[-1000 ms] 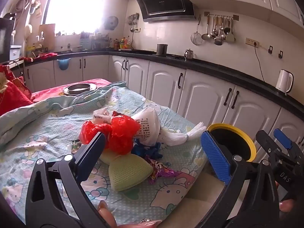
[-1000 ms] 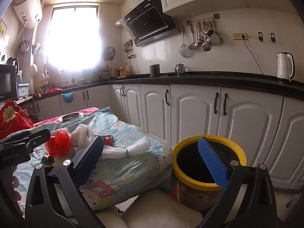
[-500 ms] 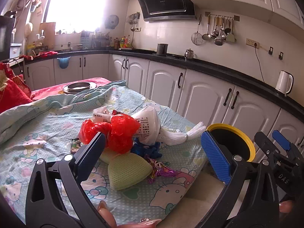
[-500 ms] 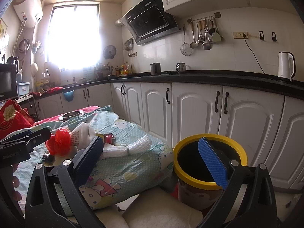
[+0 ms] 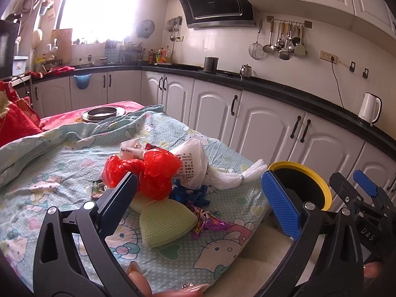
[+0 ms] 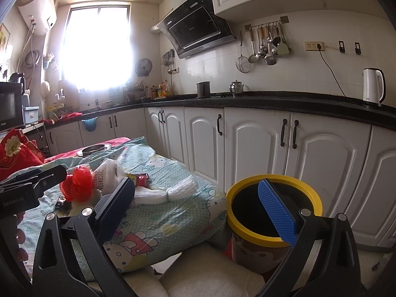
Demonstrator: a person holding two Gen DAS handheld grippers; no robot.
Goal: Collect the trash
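Note:
A heap of trash lies on the cartoon-print blanket: a crumpled red plastic bag, a white printed bag, a tied white bag, blue scraps, a green heart-shaped sponge and a purple wrapper. My left gripper hangs open just short of the heap, holding nothing. Right of the bed stands a yellow-rimmed bin with a dark inside. My right gripper is open and empty, level with the bin's near side. The red bag also shows in the right wrist view.
White cabinets under a black counter run along the right and back. A metal pan sits at the bed's far end, red pillows at far left. A kettle stands on the counter. A pale cushion lies below the bin.
Both grippers have barely shifted; the views sit almost as before. Nothing was picked up or let go.

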